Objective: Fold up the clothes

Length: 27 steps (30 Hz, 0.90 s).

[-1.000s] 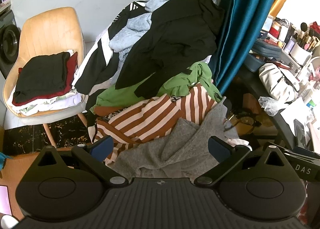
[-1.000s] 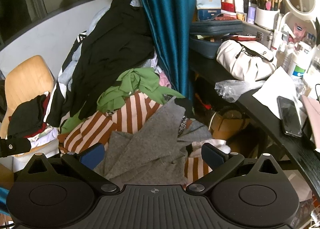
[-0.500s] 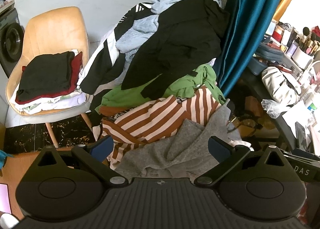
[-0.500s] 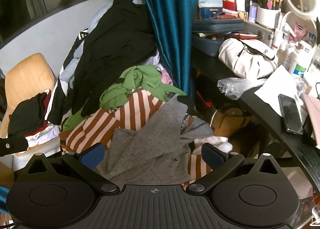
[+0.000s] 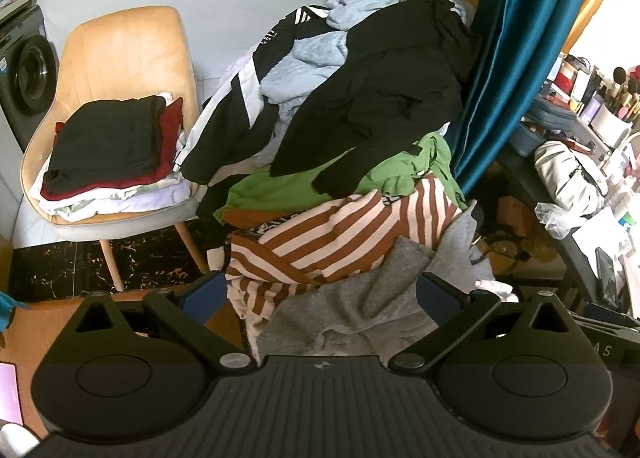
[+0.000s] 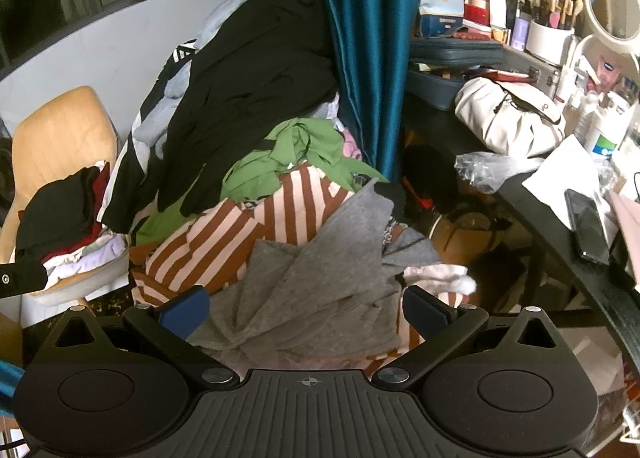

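Right wrist view alone shows the phone (image 6: 587, 227) on the worktop (image 6: 536, 214). Both grippers' jaws gape, empty, over the grey garment (image 5: 360, 298) fronting the clothes pile (image 5: 360, 138); its base is hidden.

Black ribbed tool (image 5: 318, 296), blue pads (image 5: 202, 295).

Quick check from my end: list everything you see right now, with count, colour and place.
grey knit garment: one, grey, front of pile, nearest both grippers
striped garment: one, brown and pink, under the grey knit
green garment: one, green, mid pile
black garment: one, black, draped on top
folded stack: one, black on top, on chair
chair: one, tan, left of pile
curtain: one, teal, right of pile
white bag: one, on dark desk
phone: one, black, desk edge
left gripper: jaws open
right gripper: jaws open
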Each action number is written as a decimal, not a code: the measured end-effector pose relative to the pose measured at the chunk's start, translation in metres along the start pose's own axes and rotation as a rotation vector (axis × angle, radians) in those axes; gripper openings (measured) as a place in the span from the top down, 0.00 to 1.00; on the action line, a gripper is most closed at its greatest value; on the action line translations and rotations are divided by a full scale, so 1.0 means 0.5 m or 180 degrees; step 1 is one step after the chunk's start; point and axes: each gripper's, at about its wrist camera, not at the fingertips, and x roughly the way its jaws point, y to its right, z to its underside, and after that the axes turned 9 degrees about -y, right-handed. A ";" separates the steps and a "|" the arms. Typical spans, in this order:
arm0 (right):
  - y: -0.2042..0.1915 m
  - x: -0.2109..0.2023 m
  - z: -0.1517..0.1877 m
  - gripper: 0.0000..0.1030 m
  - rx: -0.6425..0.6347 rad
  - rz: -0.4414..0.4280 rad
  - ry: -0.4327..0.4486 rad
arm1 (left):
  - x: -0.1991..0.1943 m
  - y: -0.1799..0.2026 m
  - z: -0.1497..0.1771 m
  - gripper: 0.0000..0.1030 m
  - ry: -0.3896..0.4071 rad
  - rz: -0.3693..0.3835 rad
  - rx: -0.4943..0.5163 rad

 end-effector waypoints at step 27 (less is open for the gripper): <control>-0.065 0.066 0.004 0.01 0.0245 0.0098 -0.0208 | 0.083 -0.060 -0.036 0.00 -0.0424 0.0029 0.0227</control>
